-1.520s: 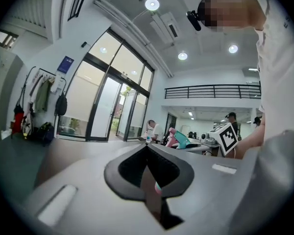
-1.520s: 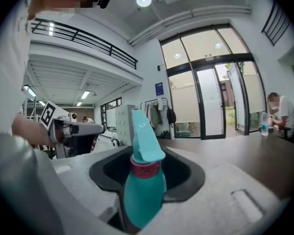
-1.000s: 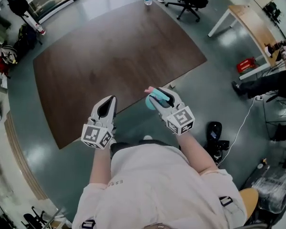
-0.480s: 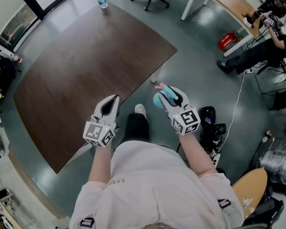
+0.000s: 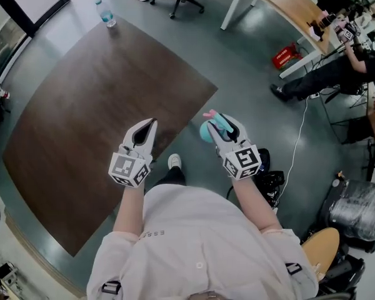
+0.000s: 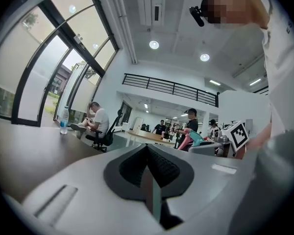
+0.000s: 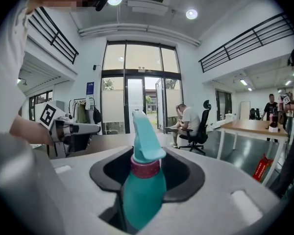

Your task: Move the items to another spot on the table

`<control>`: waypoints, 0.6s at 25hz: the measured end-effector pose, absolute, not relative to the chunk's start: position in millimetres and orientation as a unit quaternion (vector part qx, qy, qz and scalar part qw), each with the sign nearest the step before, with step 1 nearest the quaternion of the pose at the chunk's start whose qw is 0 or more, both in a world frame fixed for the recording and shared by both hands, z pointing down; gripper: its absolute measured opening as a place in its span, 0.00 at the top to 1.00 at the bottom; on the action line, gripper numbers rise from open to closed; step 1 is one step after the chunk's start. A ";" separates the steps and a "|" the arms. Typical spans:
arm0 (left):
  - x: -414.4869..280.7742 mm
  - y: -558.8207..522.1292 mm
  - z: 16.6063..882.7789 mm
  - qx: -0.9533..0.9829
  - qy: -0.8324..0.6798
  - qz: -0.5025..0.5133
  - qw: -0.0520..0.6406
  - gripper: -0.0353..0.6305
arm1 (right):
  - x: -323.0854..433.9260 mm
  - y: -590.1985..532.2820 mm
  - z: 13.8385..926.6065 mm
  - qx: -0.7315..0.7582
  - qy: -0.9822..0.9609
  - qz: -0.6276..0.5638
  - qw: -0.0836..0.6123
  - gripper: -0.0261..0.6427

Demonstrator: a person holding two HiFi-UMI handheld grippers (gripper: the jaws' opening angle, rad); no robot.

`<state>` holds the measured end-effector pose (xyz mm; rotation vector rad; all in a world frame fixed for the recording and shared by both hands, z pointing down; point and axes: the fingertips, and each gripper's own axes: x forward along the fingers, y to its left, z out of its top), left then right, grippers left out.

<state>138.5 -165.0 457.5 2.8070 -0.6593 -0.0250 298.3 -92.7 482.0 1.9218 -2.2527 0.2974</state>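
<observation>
Teal spray bottle (image 7: 139, 190), pink collar: upright, clamped at the body in the right tongs (image 7: 146, 180), over the floor (image 5: 250, 74) just beside the brown tabletop (image 5: 81, 105). Left tongs (image 6: 149, 180): pressed together, empty. Water bottle (image 5: 104, 12): far tabletop corner.

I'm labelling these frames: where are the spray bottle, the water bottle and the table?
spray bottle (image 7: 143, 192): right gripper view, on its teal body.
water bottle (image 5: 105, 14): head view, on its body.
table (image 5: 94, 111): head view, on its bare top.
</observation>
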 end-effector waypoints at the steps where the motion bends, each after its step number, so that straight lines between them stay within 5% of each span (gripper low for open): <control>1: 143.1 -175.8 456.9 0.965 -0.228 -0.010 0.129 0.92 | 303.3 -105.7 479.8 0.641 -0.757 0.097 0.083 0.71; 15: 132.1 -270.4 461.3 0.928 -0.347 -0.001 0.134 0.92 | 308.9 -262.5 488.7 0.539 -0.832 0.097 0.088 0.71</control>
